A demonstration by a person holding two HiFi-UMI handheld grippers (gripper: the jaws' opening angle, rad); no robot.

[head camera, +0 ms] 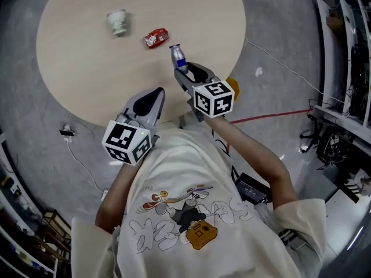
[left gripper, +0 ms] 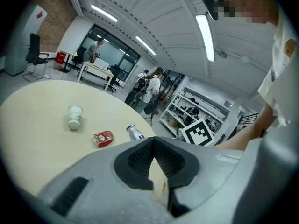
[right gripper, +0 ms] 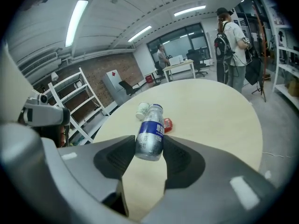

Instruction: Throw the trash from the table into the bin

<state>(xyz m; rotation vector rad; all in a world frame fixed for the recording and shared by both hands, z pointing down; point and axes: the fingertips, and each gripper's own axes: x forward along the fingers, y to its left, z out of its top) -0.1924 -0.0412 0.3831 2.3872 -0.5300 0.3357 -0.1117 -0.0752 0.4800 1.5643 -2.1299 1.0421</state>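
A small silver bottle with a blue label (head camera: pixel 178 57) (right gripper: pixel 150 132) hangs tilted over the near edge of the round wooden table (head camera: pixel 87 68), and my right gripper (head camera: pixel 183 72) (right gripper: pixel 149 146) is shut on it. Farther out on the tabletop lie a white paper cup on its side (head camera: pixel 117 22) (left gripper: pixel 74 116) (right gripper: pixel 142 110) and a red wrapper (head camera: pixel 156 37) (left gripper: pixel 103 138) (right gripper: pixel 167 124). My left gripper (head camera: pixel 156 95) (left gripper: pixel 154 141) hovers at the table's near edge, left of the right one, its tips together with nothing between them. The left gripper view also shows the bottle (left gripper: pixel 135 132). No bin is in view.
White shelving (head camera: pixel 348 68) stands at the right. On the grey floor lie a red cable (head camera: pixel 272 116), a black box (head camera: pixel 252 187) and white cables (head camera: pixel 75 155). Several people stand by desks in the background (right gripper: pixel 231 31).
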